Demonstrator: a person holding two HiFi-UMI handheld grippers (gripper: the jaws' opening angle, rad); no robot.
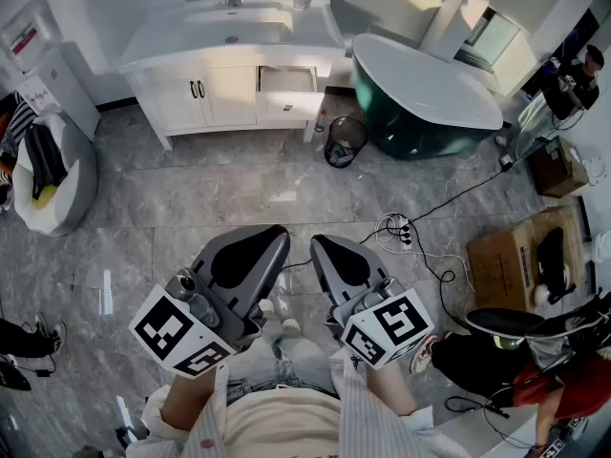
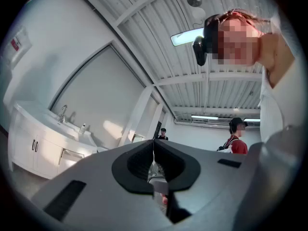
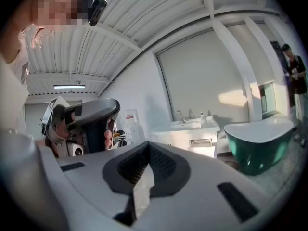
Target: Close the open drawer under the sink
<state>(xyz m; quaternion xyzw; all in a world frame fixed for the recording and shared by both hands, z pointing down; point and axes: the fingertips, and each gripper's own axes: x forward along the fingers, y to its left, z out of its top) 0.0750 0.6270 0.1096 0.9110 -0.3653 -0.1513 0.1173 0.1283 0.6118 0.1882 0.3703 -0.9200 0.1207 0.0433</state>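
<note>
The floor is smooth grey stone with pale streaks. At 12 o'clock in the head view stands a white cabinet with two small dark handles on its doors. On top is a white sink with a shiny tap.

The drawer sits under the sink, at the right end of the cabinet. It is pulled out and open. It is a flat white box, pale inside, and it looks empty, though it is too far off to be sure. In the right gripper view the drawer sticks out toward the room.

At 1 o'clock is a big tub, dark green outside, white inside and rounded like an egg. A round black mesh bin stands between the cabinet and the tub.

The left gripper and right gripper are at 6 o'clock, close to the person's body and well away from the drawer. They are smooth grey plastic with ridged black pads. Each one's jaws are pressed together at the tips and hold nothing.
</note>
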